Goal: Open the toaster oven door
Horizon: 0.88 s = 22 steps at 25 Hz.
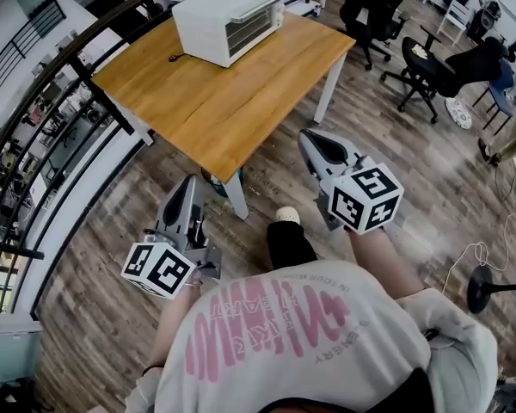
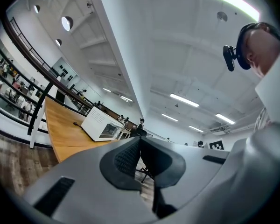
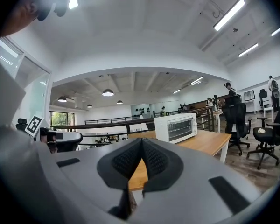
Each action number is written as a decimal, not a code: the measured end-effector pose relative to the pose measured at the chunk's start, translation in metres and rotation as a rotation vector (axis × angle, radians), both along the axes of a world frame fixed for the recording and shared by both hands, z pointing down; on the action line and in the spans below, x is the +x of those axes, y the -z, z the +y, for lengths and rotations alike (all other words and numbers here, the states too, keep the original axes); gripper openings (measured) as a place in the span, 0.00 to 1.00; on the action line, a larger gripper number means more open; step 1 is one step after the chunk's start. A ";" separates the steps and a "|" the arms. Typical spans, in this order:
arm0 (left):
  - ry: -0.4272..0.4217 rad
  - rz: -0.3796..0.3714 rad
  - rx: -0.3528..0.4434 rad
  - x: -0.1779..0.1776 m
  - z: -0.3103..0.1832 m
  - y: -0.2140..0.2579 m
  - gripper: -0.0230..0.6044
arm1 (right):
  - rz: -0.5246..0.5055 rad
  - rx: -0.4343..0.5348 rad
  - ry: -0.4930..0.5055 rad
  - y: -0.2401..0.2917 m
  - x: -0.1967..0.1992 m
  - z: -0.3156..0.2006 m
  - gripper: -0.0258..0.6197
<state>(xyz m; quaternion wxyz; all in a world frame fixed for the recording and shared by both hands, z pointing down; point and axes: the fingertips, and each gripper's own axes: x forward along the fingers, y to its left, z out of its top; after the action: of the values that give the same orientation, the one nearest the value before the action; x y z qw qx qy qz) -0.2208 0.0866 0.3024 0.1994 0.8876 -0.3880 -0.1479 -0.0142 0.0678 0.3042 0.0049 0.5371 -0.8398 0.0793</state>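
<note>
A white toaster oven (image 1: 228,17) stands at the far end of the wooden table (image 1: 215,101), its glass door closed and facing right. It also shows in the left gripper view as the oven (image 2: 101,124) and in the right gripper view as the oven (image 3: 176,127). Both grippers hang near my body, short of the table's near corner and well away from the oven. The left gripper (image 1: 189,183) has its pads together with nothing between them, as the left gripper (image 2: 140,138) shows up close. The right gripper (image 1: 308,136) is shut and empty too, its pads touching at the tip (image 3: 142,140).
A black railing (image 1: 69,67) runs along the table's left side. Black office chairs (image 1: 430,67) stand to the right on the wood floor, and a floor fan (image 1: 490,291) is at the right edge. A dark cord (image 1: 176,57) lies by the oven's left end.
</note>
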 end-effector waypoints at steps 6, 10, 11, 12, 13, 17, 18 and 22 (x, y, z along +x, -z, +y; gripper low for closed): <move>0.018 -0.001 0.008 0.008 -0.039 0.003 0.07 | -0.014 0.007 -0.007 0.002 0.021 -0.051 0.05; 0.035 0.015 -0.003 0.024 -0.076 0.003 0.07 | -0.032 -0.004 0.008 -0.003 0.039 -0.089 0.05; 0.040 0.015 -0.005 0.028 -0.085 0.003 0.07 | -0.032 -0.009 0.013 -0.005 0.043 -0.101 0.05; 0.045 0.011 -0.004 0.031 -0.095 0.003 0.07 | -0.035 -0.012 0.017 -0.007 0.047 -0.113 0.05; 0.051 0.006 -0.004 0.035 -0.105 0.004 0.07 | -0.042 -0.015 0.021 -0.007 0.051 -0.126 0.05; 0.087 0.002 -0.009 0.046 -0.146 0.008 0.07 | -0.067 -0.012 0.045 0.002 0.068 -0.178 0.05; 0.096 0.000 -0.011 0.049 -0.156 0.010 0.07 | -0.069 -0.009 0.051 0.004 0.072 -0.191 0.05; 0.132 -0.024 -0.020 0.057 -0.187 0.010 0.07 | -0.094 0.000 0.069 0.008 0.088 -0.237 0.05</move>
<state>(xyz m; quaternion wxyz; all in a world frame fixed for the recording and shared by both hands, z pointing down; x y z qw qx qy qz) -0.1640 -0.1007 0.2921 0.1934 0.8597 -0.4496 -0.1462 0.0739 -0.1688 0.2959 -0.0319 0.5037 -0.8570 0.1039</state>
